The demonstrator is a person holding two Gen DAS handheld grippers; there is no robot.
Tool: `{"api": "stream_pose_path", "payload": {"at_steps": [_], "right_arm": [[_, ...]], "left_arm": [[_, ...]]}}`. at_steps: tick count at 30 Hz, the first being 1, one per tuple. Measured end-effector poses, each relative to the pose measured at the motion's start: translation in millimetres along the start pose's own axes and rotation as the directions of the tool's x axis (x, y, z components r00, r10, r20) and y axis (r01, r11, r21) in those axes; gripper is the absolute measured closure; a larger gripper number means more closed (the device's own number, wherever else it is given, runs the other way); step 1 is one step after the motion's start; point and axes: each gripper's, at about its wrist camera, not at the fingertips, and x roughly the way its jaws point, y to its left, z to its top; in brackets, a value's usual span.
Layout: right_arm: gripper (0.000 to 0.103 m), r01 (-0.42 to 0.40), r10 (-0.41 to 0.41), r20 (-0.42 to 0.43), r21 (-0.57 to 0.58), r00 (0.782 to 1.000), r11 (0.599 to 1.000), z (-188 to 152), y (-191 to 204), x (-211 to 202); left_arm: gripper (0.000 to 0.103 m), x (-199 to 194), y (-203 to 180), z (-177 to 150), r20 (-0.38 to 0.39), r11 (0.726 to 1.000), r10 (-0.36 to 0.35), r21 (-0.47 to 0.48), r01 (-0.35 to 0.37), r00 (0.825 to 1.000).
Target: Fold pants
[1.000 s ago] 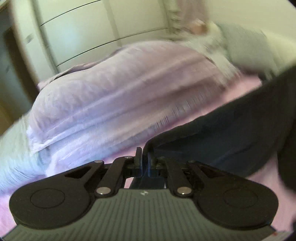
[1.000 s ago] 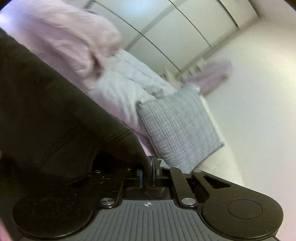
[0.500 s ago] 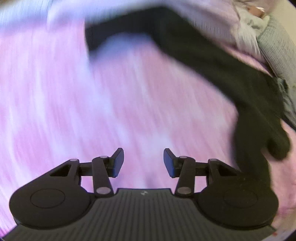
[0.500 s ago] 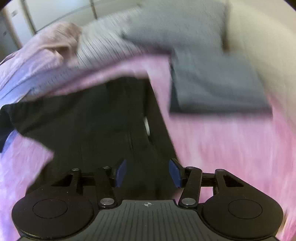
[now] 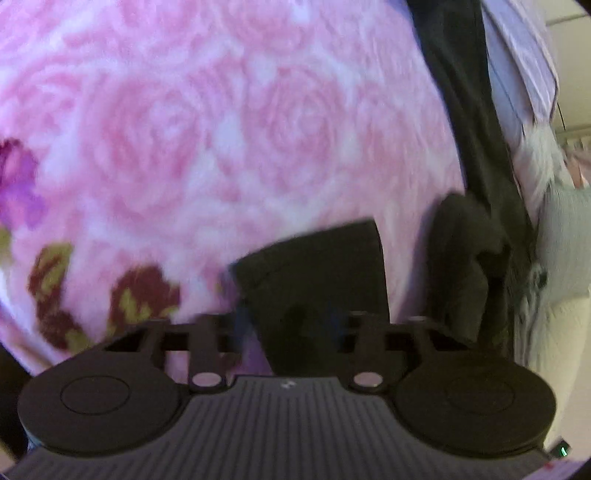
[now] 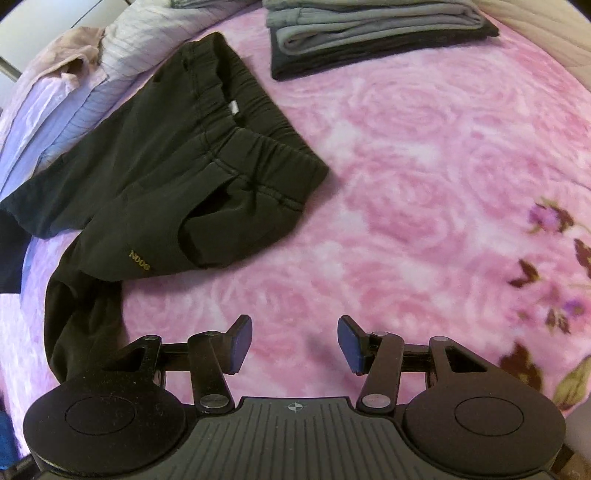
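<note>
black pants (image 6: 192, 155) lie crumpled on the pink rose blanket (image 6: 424, 177) of the bed, waistband toward a stack of folded grey clothes (image 6: 369, 33). right gripper (image 6: 294, 341) hovers beside them over bare blanket, jaws wide, nothing between. left gripper (image 5: 295, 325) has jaws closing on a pant leg hem (image 5: 314, 273); view blurred.

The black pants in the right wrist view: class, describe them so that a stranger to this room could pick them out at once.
Start from the pink rose-patterned blanket that covers the bed. On its left side, beside the rumpled lilac bedding, lie the black pants, spread loose with the gathered waistband towards the middle. Unlike the neat stack of folded grey clothes beyond them, they are unfolded and carry small gold lettering.
</note>
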Motion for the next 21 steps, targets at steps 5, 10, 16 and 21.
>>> {"api": "stream_pose_path", "payload": {"at_steps": [5,10,16,21], "right_arm": [[0.054,-0.08,0.079,0.023,0.057,0.997,0.995,0.0,-1.9,7.5],[0.052,-0.208,0.199,0.063,0.2,0.978,0.957,-7.8,-13.2,8.1],[0.047,-0.286,0.223,0.21,0.347,0.952,0.893,-9.6,-25.0,39.8],[0.046,-0.364,0.204,0.345,0.505,0.916,0.782,-15.9,-43.3,68.7]], "left_arm": [[0.101,-66.3,-21.2,39.2,0.252,0.993,-0.05,0.114,0.022,0.966],[0.101,-187.0,-21.2,136.9,0.626,0.967,-0.007,0.203,-0.154,0.779],[0.101,-175.3,-1.8,232.0,0.65,0.925,0.112,0.209,-0.318,0.752],[0.101,-117.5,14.0,253.0,0.575,0.9,0.188,0.224,-0.374,0.796]]}}
